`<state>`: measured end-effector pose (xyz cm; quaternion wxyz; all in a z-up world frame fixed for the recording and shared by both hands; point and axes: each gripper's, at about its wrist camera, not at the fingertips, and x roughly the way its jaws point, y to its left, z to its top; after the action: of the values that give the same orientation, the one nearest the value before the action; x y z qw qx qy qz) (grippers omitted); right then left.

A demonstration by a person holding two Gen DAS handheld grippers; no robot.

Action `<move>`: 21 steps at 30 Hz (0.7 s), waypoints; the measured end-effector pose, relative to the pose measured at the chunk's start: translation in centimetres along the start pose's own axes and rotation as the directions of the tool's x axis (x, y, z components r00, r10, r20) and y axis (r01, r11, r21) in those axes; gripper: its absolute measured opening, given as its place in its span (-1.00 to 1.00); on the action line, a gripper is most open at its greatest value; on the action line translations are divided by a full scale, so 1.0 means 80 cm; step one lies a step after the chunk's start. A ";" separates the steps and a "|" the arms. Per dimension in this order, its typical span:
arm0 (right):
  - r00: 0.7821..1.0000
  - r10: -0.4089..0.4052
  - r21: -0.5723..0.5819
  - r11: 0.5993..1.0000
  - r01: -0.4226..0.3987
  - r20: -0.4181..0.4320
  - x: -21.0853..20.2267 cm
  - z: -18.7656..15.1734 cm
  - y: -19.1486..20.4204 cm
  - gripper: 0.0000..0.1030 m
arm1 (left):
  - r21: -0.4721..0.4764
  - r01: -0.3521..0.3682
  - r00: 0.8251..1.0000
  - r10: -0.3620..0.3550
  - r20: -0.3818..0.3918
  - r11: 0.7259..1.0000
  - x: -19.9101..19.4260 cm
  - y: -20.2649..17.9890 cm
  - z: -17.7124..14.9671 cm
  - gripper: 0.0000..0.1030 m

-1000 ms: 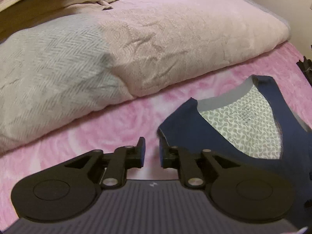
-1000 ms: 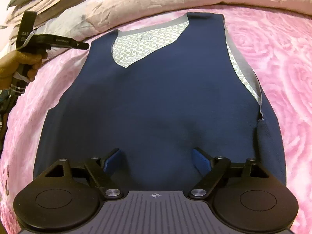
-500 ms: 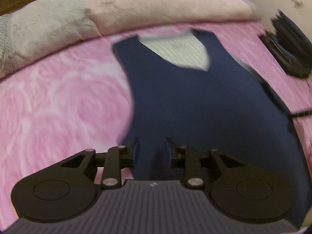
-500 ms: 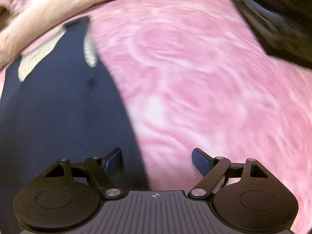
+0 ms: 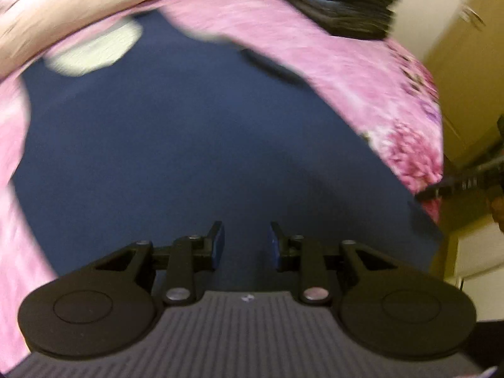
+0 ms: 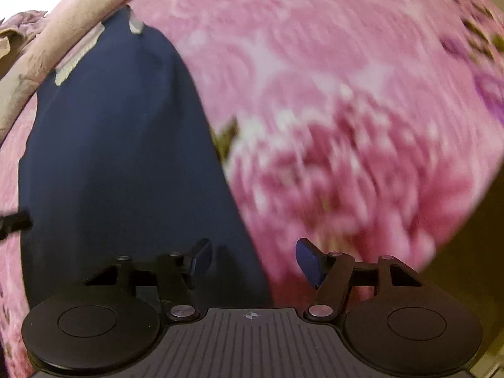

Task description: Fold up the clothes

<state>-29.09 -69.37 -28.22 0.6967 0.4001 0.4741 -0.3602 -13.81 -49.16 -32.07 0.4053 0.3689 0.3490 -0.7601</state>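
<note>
Underneath everything spreads the pink floral bedspread (image 6: 330, 100), and on it the navy vest (image 5: 195, 132) lies flat, front up, neckline toward the folded blanket (image 5: 78, 9), with a dark folded stack (image 5: 346, 3) at the far corner. Both views are blurred. Left gripper (image 5: 245, 245) hovers over the hem region, jaws parted and empty; right gripper (image 6: 252, 258), spread wider, straddles the vest's right edge, holding nothing. For a tidy fold, I'd pinch only the hem corners, level.
</note>
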 end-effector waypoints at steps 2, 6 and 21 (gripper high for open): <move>1.000 0.017 0.004 1.000 -0.017 -0.014 -0.006 -0.021 -0.010 0.23 | 0.064 0.006 1.000 -0.007 0.007 0.998 0.012 -0.013 0.026 -0.52; 0.997 0.065 -0.014 0.998 -0.065 -0.039 -0.003 -0.042 -0.023 0.23 | 0.224 -0.016 1.000 0.011 0.021 0.975 0.051 -0.035 0.089 -0.51; 0.984 0.178 -0.098 0.979 -0.179 -0.026 -0.005 -0.060 -0.045 -0.45 | 0.490 -0.070 0.974 0.165 -0.153 0.869 0.238 -0.038 0.300 -0.21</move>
<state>-34.16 -66.53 -29.74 0.7412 0.4089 0.4595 -0.2688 -30.73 -74.66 -35.83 0.3112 0.5493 0.1627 -0.7582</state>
